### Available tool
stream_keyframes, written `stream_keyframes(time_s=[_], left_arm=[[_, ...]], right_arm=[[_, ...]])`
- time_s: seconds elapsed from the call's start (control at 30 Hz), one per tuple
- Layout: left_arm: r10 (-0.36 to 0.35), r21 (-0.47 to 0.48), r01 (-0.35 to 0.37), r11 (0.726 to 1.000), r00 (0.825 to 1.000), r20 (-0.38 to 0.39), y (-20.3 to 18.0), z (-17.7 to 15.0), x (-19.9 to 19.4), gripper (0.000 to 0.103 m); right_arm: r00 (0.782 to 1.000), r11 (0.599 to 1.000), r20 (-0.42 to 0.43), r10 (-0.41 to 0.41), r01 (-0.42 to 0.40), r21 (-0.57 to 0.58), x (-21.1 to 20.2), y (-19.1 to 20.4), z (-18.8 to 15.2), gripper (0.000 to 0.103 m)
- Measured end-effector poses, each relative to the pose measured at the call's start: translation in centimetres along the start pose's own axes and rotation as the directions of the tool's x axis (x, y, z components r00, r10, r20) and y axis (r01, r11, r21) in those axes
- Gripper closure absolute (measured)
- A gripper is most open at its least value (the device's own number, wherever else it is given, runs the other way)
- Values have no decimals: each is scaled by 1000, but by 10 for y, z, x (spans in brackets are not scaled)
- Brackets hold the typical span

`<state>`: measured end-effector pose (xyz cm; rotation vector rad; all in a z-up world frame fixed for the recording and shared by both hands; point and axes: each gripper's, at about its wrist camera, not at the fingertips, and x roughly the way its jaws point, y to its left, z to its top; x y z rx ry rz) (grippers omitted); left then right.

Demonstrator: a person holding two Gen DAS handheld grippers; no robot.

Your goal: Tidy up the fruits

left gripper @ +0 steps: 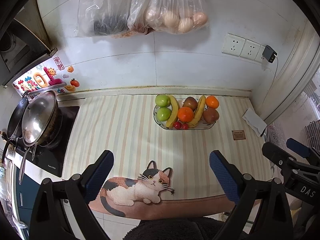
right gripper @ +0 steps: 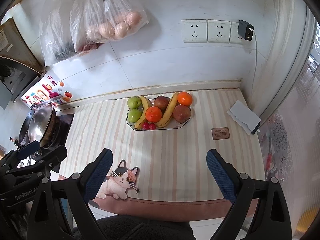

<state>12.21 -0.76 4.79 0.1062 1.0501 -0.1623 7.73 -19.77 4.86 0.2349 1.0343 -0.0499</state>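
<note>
Both tongs are just hovering at the near edge of the bench, and neither one has anything in it. The left tongs are spread wide with nothing between the blue pads, and the right tongs are spread the same way. They sit side by side, each one showing at the edge of the other's camera.

All the fruit is already on the plate, well ahead of both tongs, near the back wall. From the left tongs it sits ahead and a bit right; from the right tongs it's ahead and slightly left. It looks sorted by type, which I'd guess is the whole point: two green apples stacked on the left, a banana curving beside them, an orange in the middle, a second banana, two reddish apples and another orange on the right. Two small cherries are tucked at the front rim, probably because they'd roll off otherwise.

The striped mat between tongs and plate carries no loose fruit. My read: the job is basically finished, with the tongs backed off so nothing gets bumped.
</note>
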Motion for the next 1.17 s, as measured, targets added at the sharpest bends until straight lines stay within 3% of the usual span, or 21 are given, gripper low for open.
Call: stream_keyframes(time_s=[1.17], left_arm=[[2, 10, -2, 1000, 1000, 31, 0, -3, -15, 5]], right_arm=[[1000, 1000, 17, 3, -3, 16, -14, -2, -8, 6]])
